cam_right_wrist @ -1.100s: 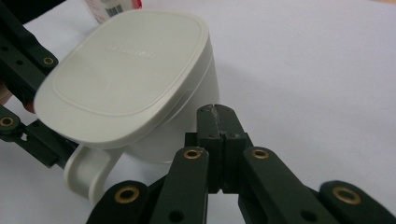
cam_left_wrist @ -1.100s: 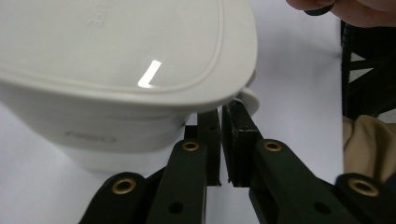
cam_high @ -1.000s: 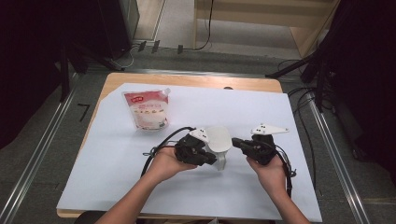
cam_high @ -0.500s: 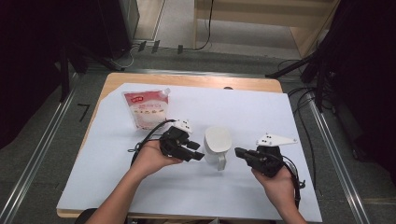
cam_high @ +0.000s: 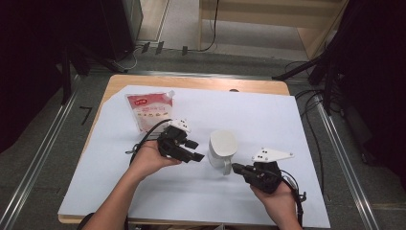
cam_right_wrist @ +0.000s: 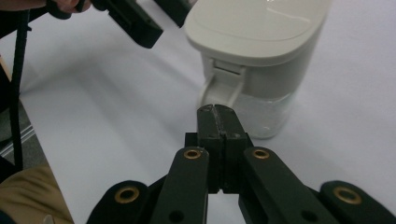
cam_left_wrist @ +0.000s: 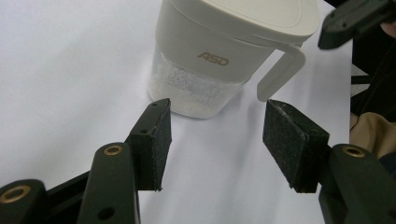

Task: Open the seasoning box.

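On the white sheet [cam_high: 287, 124] covering the table, high view: a lidded jug [cam_high: 223, 147] stands upright near the middle, between the two grippers. Left gripper [cam_high: 194, 150] sits just beside its left flank, not touching; right gripper [cam_high: 238, 167] is near the handle side, also apart. A pouch [cam_high: 149, 109] lies flat well behind the left hand.

Left gripper view: the jaws have just been opening and now stand about half apart, pads [cam_left_wrist: 154, 135] bare, nothing between them but sheet. Jug [cam_left_wrist: 224, 56] ahead, clear lower body with white granules in the bottom, opaque cream upper band and lid, handle [cam_left_wrist: 280, 70] to the right.

Right gripper view: right gripper [cam_right_wrist: 218, 114] fully closed, pads pressed together, holding nothing. Its tip points at the handle [cam_right_wrist: 219, 88] below the lid hinge, just short of it.

Judgement: rigid plastic, smooth and likely slippery on the curved body; partly filled, so light to moderate. Lid looks hinged and could pop. Best hold is the handle loop, or across the body below the band.
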Action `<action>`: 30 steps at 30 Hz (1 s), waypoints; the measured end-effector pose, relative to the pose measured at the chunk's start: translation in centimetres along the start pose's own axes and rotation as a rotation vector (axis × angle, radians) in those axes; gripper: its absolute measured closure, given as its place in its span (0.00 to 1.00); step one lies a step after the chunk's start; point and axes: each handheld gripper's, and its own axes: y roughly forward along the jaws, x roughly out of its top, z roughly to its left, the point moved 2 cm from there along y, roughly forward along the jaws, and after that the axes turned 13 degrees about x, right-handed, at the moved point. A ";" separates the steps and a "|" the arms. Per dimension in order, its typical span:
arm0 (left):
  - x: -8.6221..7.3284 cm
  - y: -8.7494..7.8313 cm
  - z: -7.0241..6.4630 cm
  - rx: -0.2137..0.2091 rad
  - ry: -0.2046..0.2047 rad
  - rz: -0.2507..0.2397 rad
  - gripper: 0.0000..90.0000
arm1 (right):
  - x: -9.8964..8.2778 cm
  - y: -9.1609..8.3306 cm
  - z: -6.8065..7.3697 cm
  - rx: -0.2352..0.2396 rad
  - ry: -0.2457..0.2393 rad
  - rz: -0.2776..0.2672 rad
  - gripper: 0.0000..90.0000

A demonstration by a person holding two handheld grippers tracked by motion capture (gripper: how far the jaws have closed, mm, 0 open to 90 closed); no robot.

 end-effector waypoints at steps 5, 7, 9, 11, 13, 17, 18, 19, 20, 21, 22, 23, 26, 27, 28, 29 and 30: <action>0.0 0.0 0.0 0.002 0.010 -0.005 0.47 | -0.2 1.3 0.5 0.021 -0.007 0.020 1.00; 0.0 0.0 -0.1 0.005 0.011 -0.011 0.47 | -0.2 1.8 0.6 0.028 -0.012 0.027 1.00; 0.0 -0.1 0.0 0.008 0.010 -0.009 0.47 | -0.3 2.2 0.8 0.030 -0.011 0.034 1.00; 0.0 -0.1 0.0 0.008 0.016 -0.007 0.47 | -0.3 2.6 0.8 0.036 -0.016 0.038 1.00; 0.0 -0.2 -0.2 0.015 0.016 -0.017 0.46 | -0.4 3.1 1.0 0.038 -0.017 0.044 1.00; 0.1 -0.3 -0.5 0.017 0.028 -0.018 0.46 | -0.7 3.9 1.1 0.039 -0.011 0.054 1.00; 0.1 -0.2 -0.5 0.020 0.030 -0.018 0.46 | -0.7 4.1 1.1 0.037 -0.008 0.057 1.00; 0.1 -0.2 -0.5 0.020 0.029 -0.017 0.46 | -0.8 4.2 1.0 0.034 -0.007 0.060 1.00; 0.1 -0.2 -0.4 0.024 0.030 -0.012 0.45 | -0.8 4.3 0.9 0.035 -0.004 0.058 1.00; 0.1 -0.2 -0.4 0.024 0.030 -0.012 0.45 | -0.8 4.4 0.8 0.035 0.001 0.055 1.00; 0.1 -0.2 -0.4 0.020 0.027 -0.021 0.45 | -0.7 4.5 0.6 0.032 0.006 0.054 1.00; 0.1 -0.2 -0.4 0.021 0.021 -0.023 0.44 | -0.7 4.6 0.6 0.036 0.011 0.052 1.00; 0.1 -0.3 -0.5 0.024 0.017 -0.022 0.44 | -0.8 4.7 0.5 0.040 0.011 0.047 1.00; 0.2 -0.3 -0.5 0.018 0.024 -0.029 0.43 | -0.8 4.7 0.6 0.037 0.008 0.049 1.00; 0.2 -0.2 -0.5 0.018 0.024 -0.029 0.43 | -0.8 4.7 0.5 0.039 0.009 0.049 1.00; 0.2 -0.1 -0.6 0.017 0.021 -0.030 0.43 | -0.8 4.7 0.5 0.041 0.011 0.048 1.00; 0.2 0.0 -0.6 0.016 0.022 -0.024 0.43 | -0.9 4.6 0.4 0.039 0.010 0.049 1.00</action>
